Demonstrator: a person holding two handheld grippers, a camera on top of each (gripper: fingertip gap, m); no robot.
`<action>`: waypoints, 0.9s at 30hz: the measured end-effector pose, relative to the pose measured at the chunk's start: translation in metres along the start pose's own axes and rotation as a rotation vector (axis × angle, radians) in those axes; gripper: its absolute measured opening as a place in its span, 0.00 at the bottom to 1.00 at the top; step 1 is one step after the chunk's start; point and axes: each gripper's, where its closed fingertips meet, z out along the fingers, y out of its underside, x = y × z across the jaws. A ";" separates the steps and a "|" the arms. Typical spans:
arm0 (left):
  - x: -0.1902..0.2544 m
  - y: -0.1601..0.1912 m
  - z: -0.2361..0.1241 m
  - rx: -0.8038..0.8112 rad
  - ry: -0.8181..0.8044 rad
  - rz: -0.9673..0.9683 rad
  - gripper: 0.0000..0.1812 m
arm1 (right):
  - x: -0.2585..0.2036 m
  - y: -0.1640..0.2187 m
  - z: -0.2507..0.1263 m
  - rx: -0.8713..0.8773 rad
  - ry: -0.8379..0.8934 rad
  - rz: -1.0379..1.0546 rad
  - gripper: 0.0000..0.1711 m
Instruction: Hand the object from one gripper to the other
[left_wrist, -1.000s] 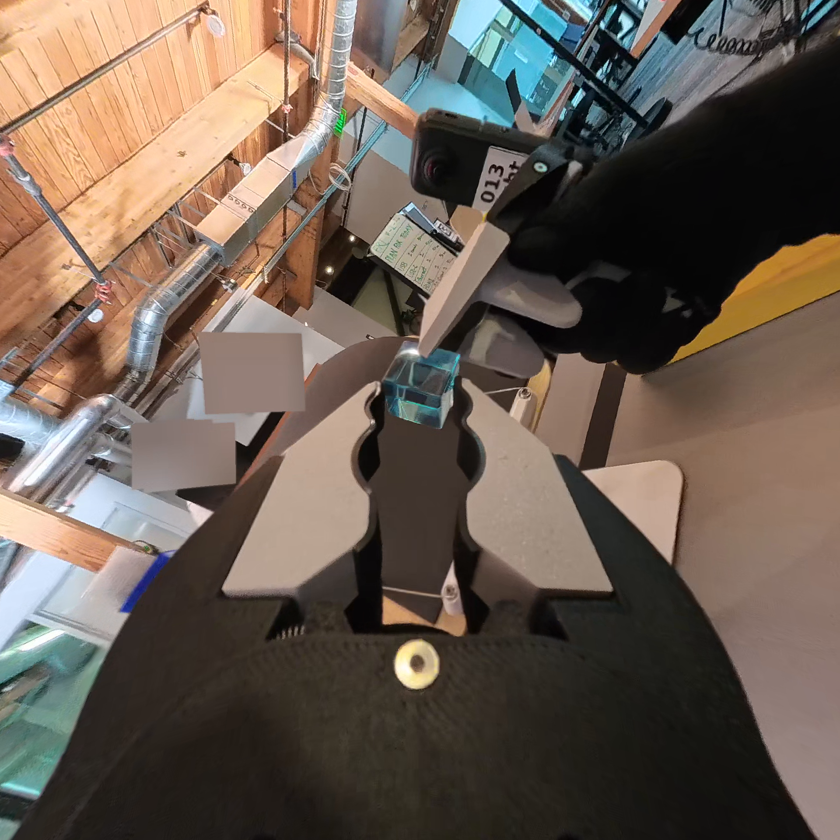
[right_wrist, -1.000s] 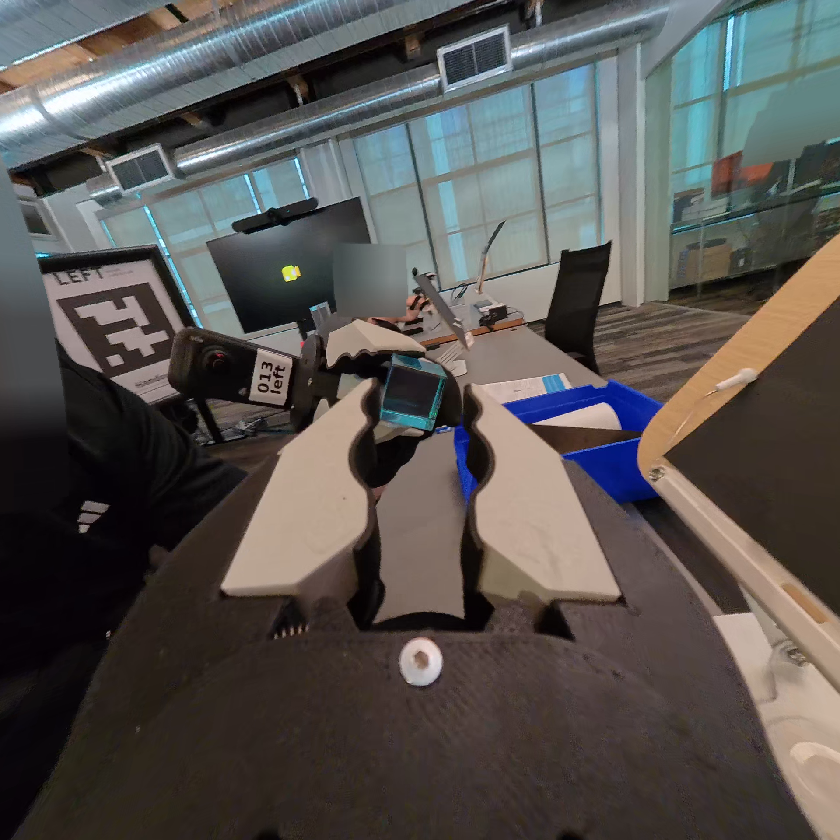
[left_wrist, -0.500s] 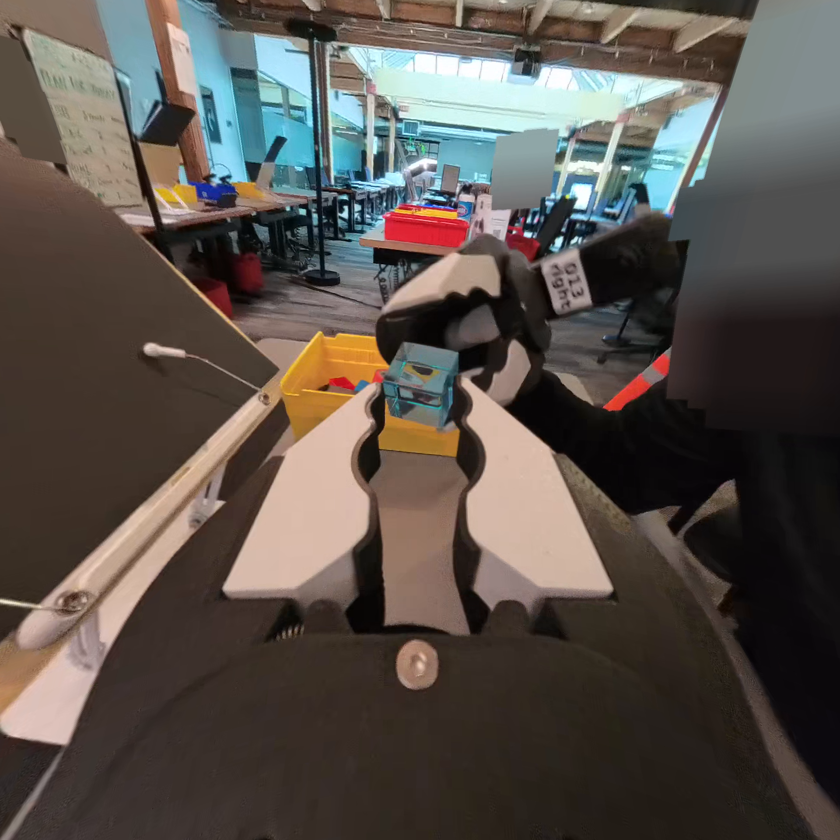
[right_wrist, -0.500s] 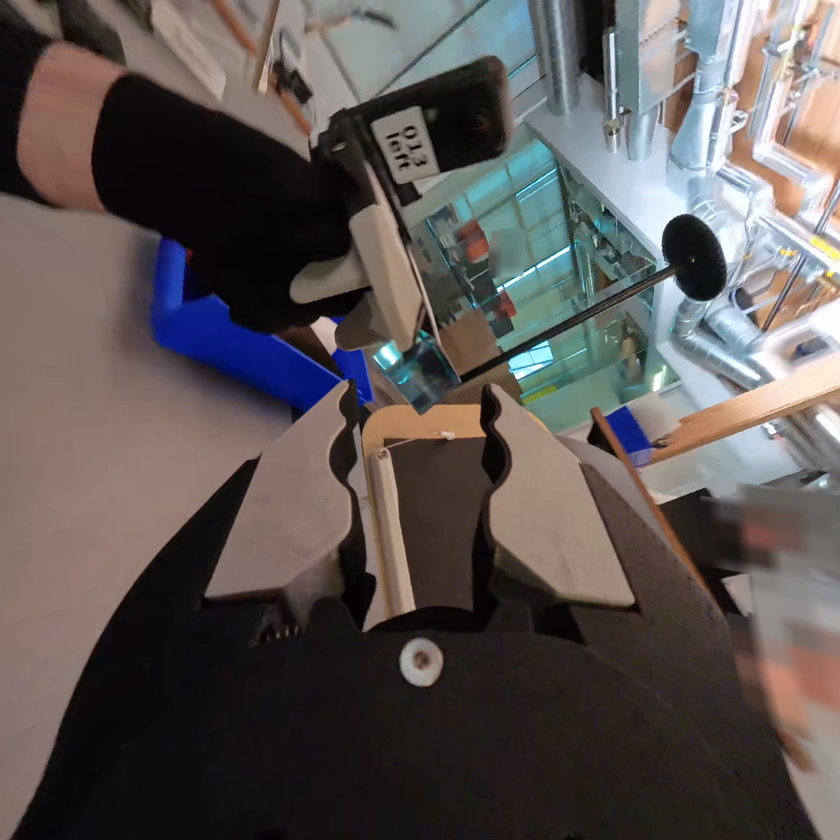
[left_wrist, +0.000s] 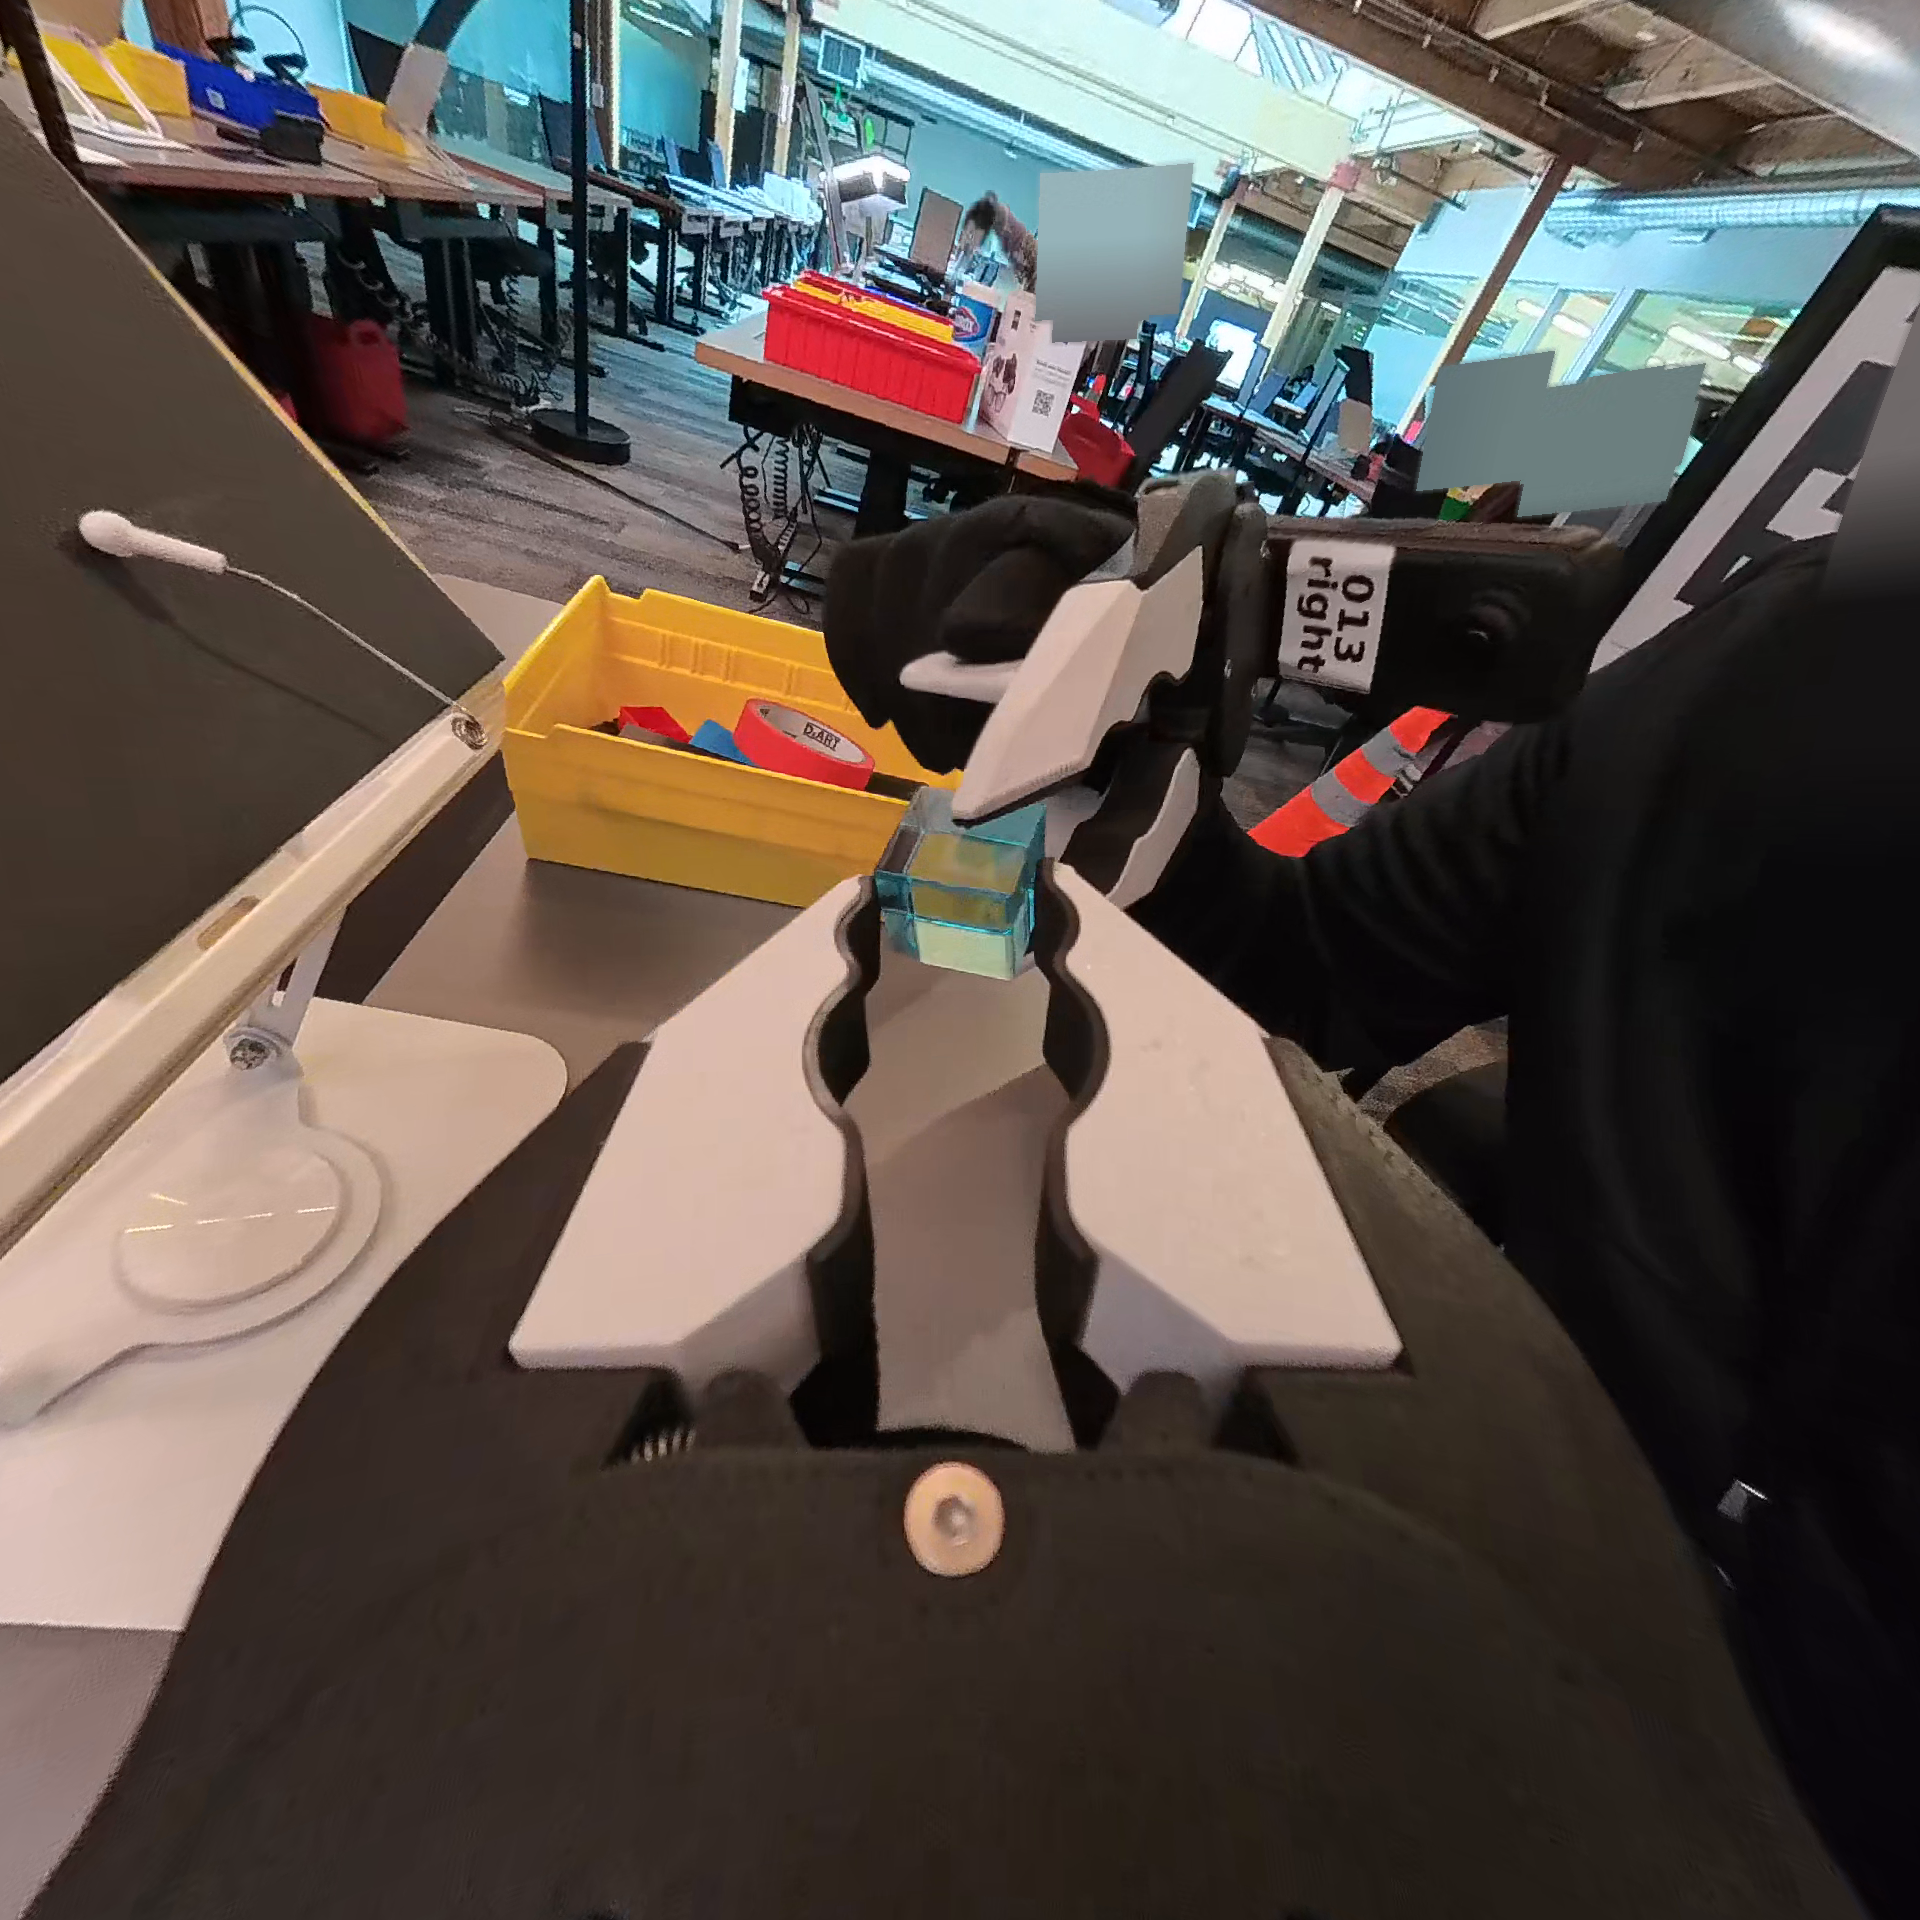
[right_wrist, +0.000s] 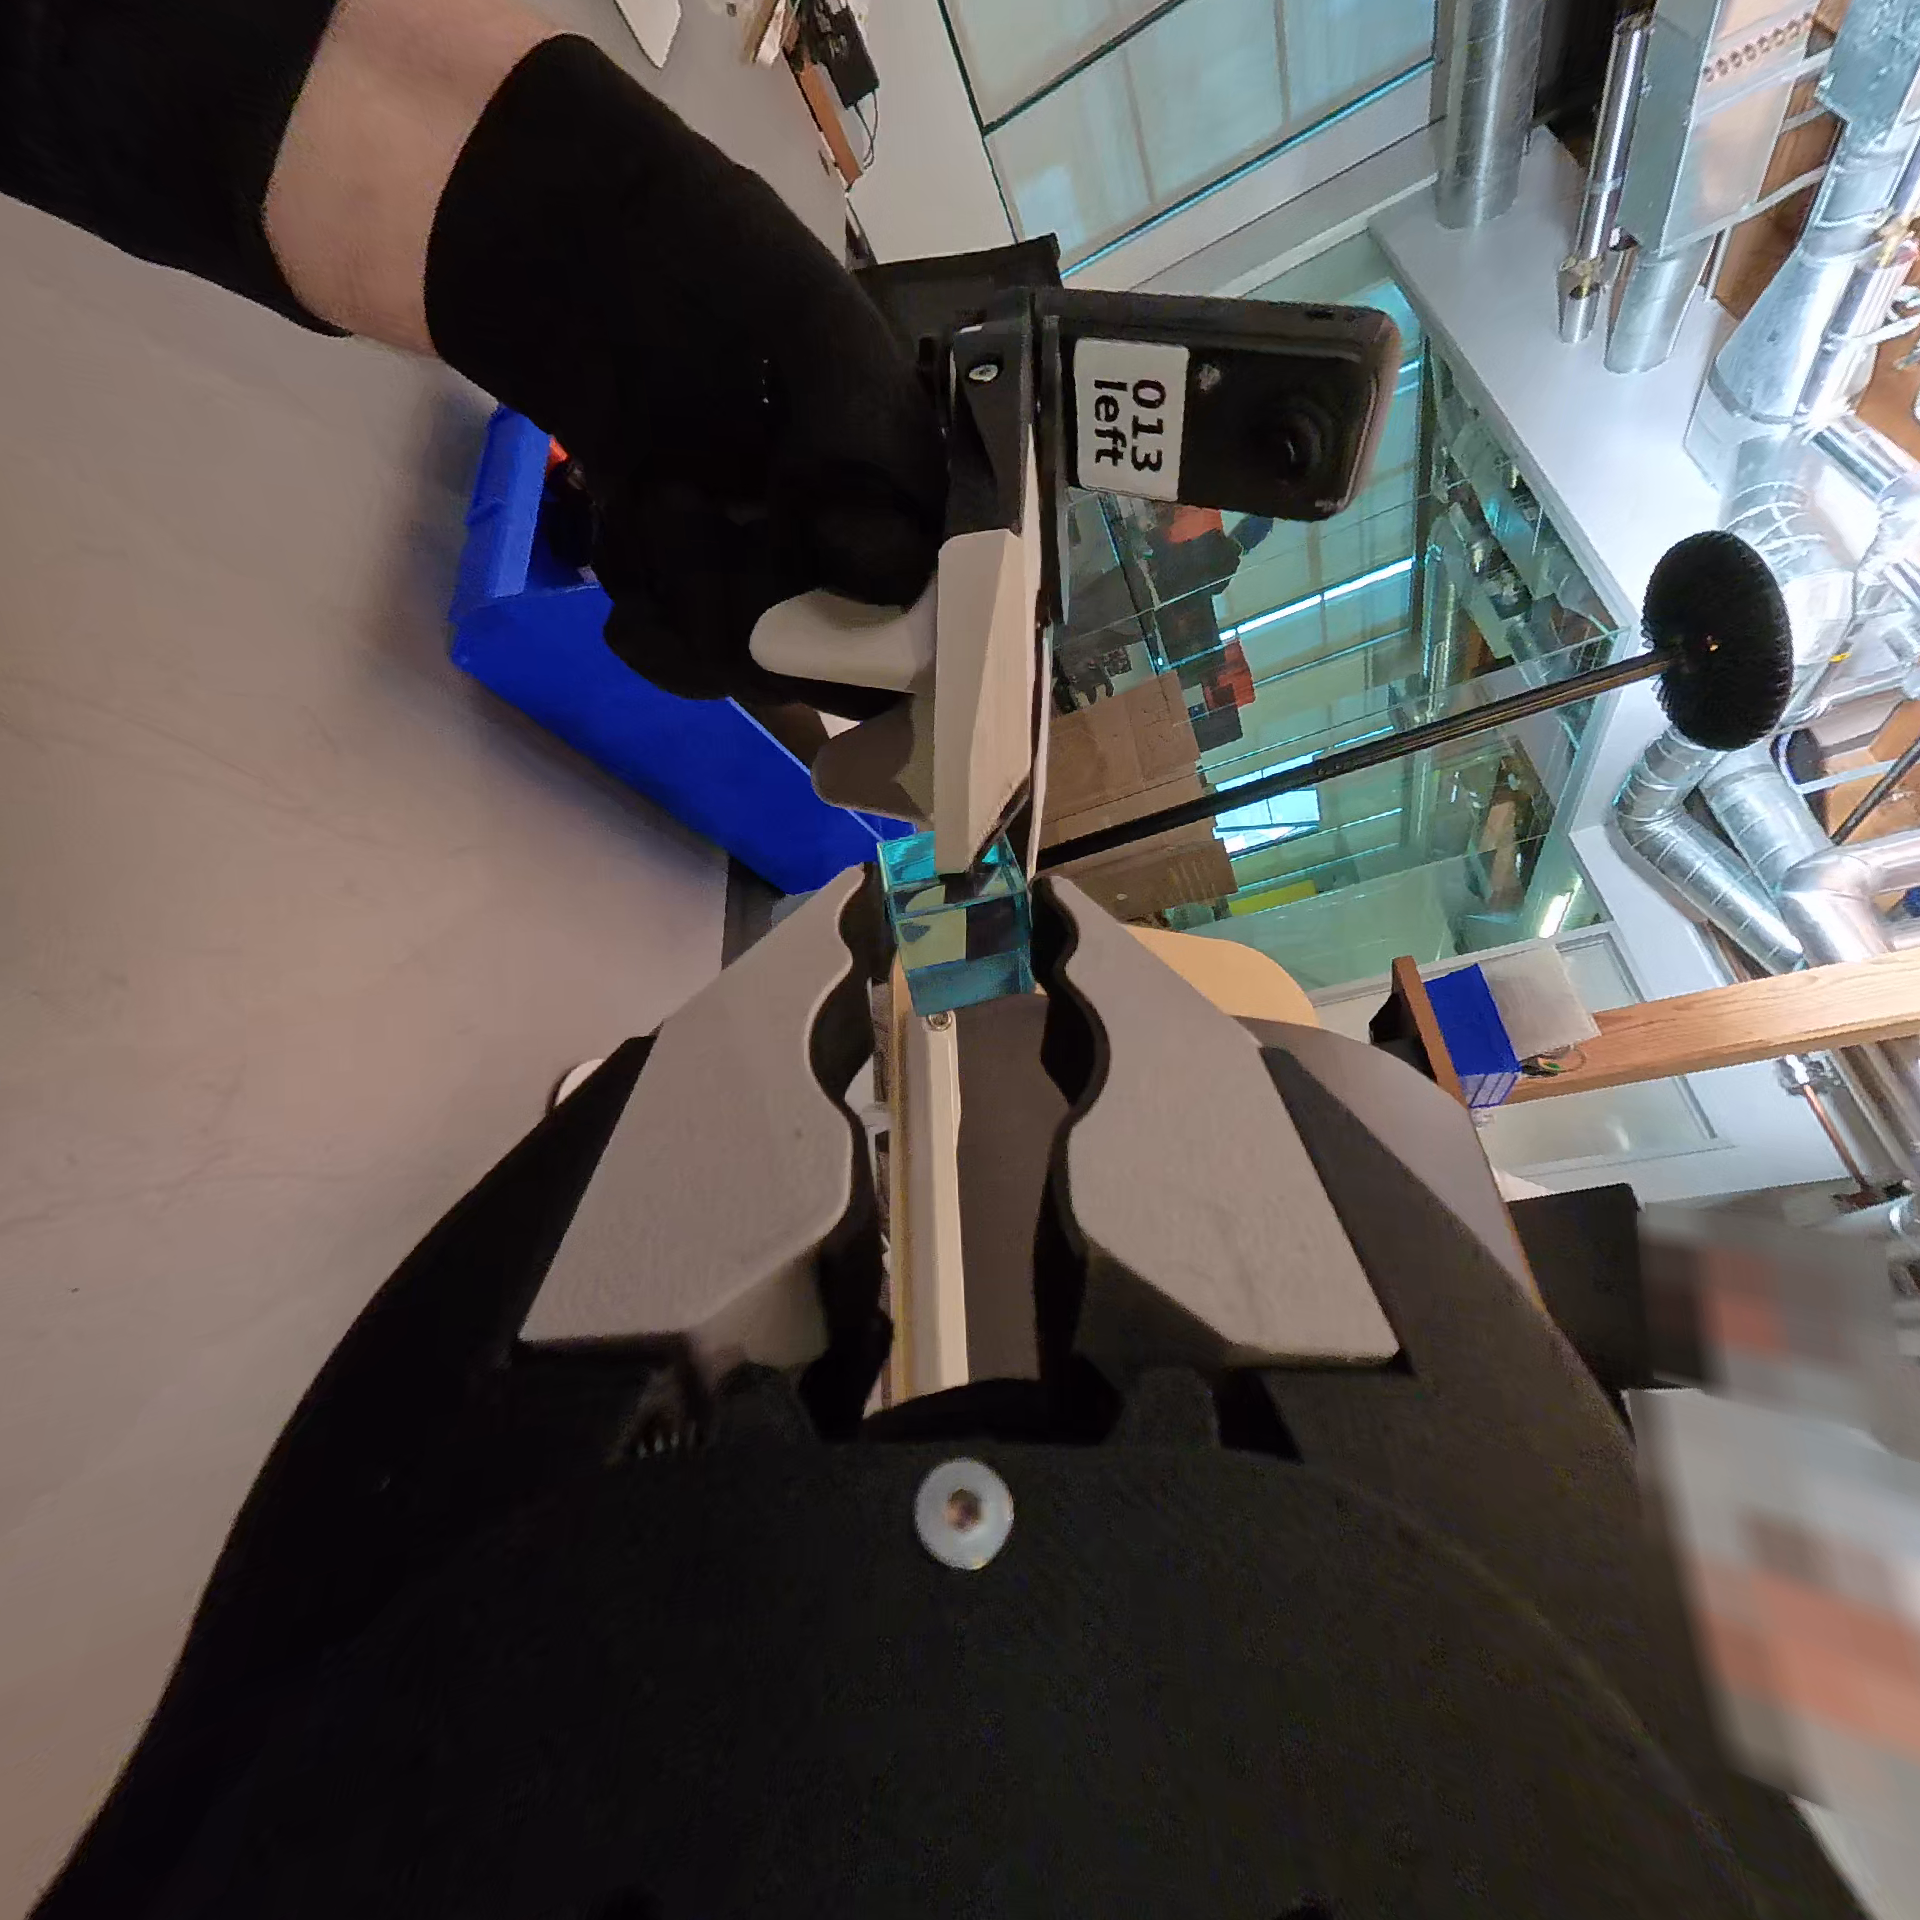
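Note:
A clear blue cube (left_wrist: 961, 909) sits between the fingertips of my left gripper (left_wrist: 956, 894), which is shut on its sides. My right gripper (left_wrist: 1049, 842) comes in from the upper right, with one finger on top of the cube and the other behind it. In the right wrist view the cube (right_wrist: 956, 935) is pinched between the tips of my right gripper (right_wrist: 956, 914), while the left gripper (right_wrist: 997, 857) reaches down onto it from above. Both grippers hold the cube in the air above the grey table (right_wrist: 260, 935).
A yellow bin (left_wrist: 665, 800) holding a red tape roll (left_wrist: 805, 743) stands behind the cube. A blue bin (right_wrist: 623, 686) sits on the table. A tilted dark board (left_wrist: 156, 623) on a white stand (left_wrist: 312, 1143) is at the left. The grippers are tip to tip, or close to it.
My right gripper was open and apart from the cube; it has now moved in and closed on it. My left gripper has kept its hold. Both hands have turned.

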 end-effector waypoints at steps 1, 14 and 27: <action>-0.001 -0.001 0.000 0.006 -0.004 0.006 0.15 | 0.001 0.001 0.000 0.000 0.001 0.017 0.14; -0.007 -0.031 -0.011 0.090 -0.276 0.392 0.29 | 0.022 0.004 -0.007 0.213 -0.149 0.722 0.14; -0.017 -0.045 -0.002 0.052 -0.646 0.878 0.32 | 0.052 0.012 -0.015 0.502 -0.225 1.287 0.14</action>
